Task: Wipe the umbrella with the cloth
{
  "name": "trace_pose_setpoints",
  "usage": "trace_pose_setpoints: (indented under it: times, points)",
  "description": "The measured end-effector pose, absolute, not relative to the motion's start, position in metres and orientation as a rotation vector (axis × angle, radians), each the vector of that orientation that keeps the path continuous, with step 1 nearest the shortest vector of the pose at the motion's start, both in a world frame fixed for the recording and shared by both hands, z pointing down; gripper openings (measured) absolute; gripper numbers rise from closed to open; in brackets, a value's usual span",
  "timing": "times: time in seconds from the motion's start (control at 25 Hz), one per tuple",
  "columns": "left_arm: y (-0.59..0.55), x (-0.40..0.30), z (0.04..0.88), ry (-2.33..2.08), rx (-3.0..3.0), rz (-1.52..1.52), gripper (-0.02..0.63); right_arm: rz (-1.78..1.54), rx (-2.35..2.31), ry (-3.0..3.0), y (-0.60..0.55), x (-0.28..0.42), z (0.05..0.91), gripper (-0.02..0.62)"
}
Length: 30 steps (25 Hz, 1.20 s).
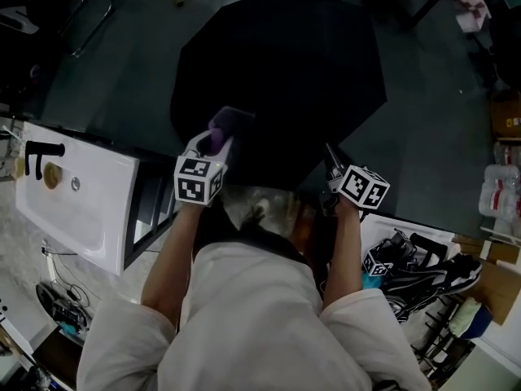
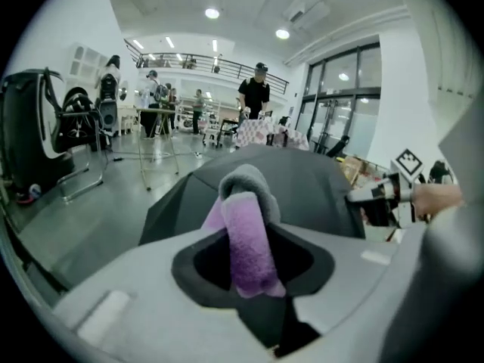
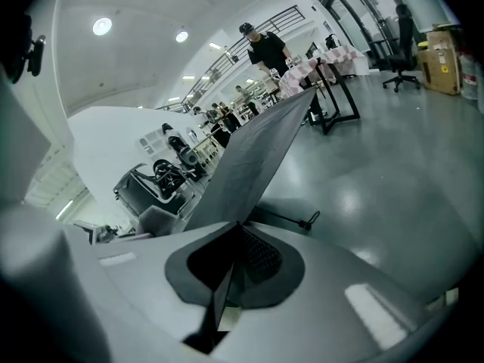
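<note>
1st: Both hand-held grippers busy?
2nd: Yes. The left hand-held gripper (image 1: 213, 142) is pinching a folded purple-and-grey cloth (image 2: 248, 237), which sticks up out of its jaws. The right hand-held gripper (image 1: 332, 164) is pressed together on the near edge of the umbrella (image 1: 281, 63). Its own view shows the thin black fabric running out from between the jaws.
1st: And where is the umbrella?
2nd: Open, canopy up, spread over the grey floor (image 1: 423, 129) just beyond the person. The right one pins the rim at near right. The cloth is over the near-left panel, and I can't tell if it touches.
1st: Which step is this?
2nd: I'd say between strokes of the wipe: cloth gripped, canopy steadied. Nothing shows how much is clean.
1st: Next move?
2nd: Probably lay the cloth flat on that panel and draw it across, pressing lightly so the fabric doesn't buckle, while the right one holds the rim taut. 1 risk: a hard tug could pull the edge out of the pinch.
</note>
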<state>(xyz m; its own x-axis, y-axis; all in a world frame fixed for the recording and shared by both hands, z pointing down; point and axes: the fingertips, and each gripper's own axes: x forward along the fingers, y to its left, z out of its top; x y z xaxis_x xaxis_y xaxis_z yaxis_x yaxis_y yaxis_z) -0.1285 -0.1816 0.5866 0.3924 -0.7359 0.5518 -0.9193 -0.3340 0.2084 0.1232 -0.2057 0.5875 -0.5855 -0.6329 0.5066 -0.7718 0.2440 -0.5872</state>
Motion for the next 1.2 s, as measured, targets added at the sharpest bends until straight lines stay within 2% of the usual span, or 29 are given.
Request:
trace_pose_setpoints:
  times: [0.44,0.92,1.2]
  points:
    - [-0.372,-0.199,0.53,-1.649,2.183,0.482,0.112,1.283,1.392,-2.303,-0.222,0.123,0.585,0.006]
    - [-0.49,-0.201,0.588,-1.559,2.119,0.598,0.114,1.253,1.496,-2.229,-0.241,0.134,0.594,0.006]
    - [-0.519,-0.177,0.619,-1.467,2.127,0.685,0.114,1.256,1.506,-2.223,-0.246,0.139,0.604,0.006]
